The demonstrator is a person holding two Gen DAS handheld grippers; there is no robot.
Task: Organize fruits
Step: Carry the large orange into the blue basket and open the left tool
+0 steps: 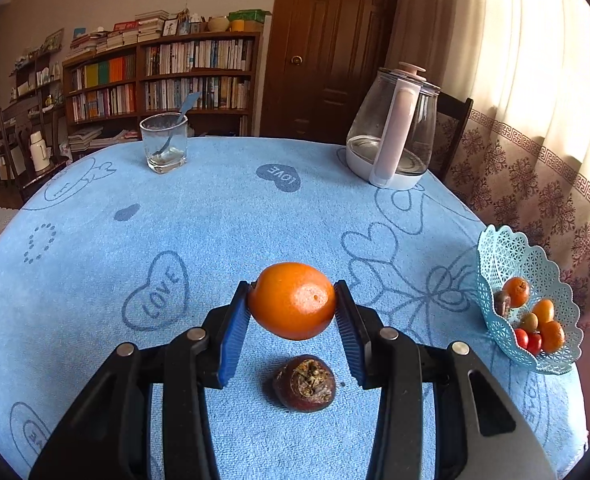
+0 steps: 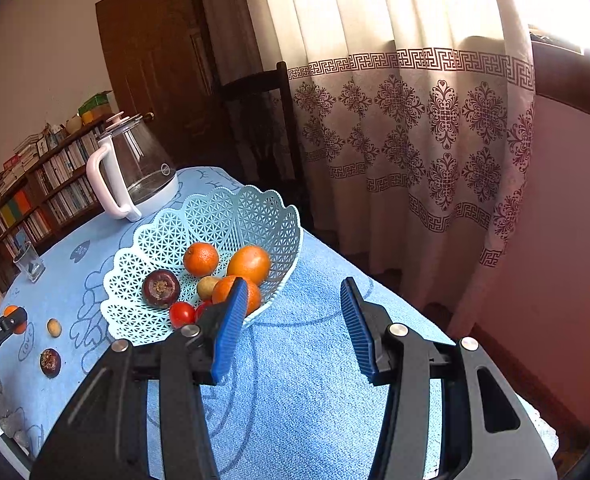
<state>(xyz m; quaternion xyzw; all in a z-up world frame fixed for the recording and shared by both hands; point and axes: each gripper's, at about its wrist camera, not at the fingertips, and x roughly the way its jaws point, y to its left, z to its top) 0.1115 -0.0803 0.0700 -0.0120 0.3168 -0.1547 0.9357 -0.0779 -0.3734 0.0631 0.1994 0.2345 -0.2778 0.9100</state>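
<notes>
My left gripper [image 1: 293,304] is shut on an orange [image 1: 291,300] and holds it above the blue tablecloth. A dark brown mangosteen [image 1: 304,382] lies on the cloth just below it. The light blue lattice basket [image 1: 495,256] stands at the right table edge with several fruits inside. In the right wrist view my right gripper [image 2: 293,328] is open and empty, just right of the basket [image 2: 167,236], which holds oranges [image 2: 201,259], a mangosteen [image 2: 161,288] and tomatoes [image 2: 182,314]. A small yellow fruit [image 2: 54,327] and the mangosteen [image 2: 50,362] lie on the cloth at left.
A glass kettle [image 1: 391,140] stands at the far right of the table, a glass tumbler with a spoon [image 1: 163,142] at the far left. A dark chair [image 2: 263,128] and curtain [image 2: 415,120] are beyond the table's right edge. Bookshelves [image 1: 163,76] fill the back wall.
</notes>
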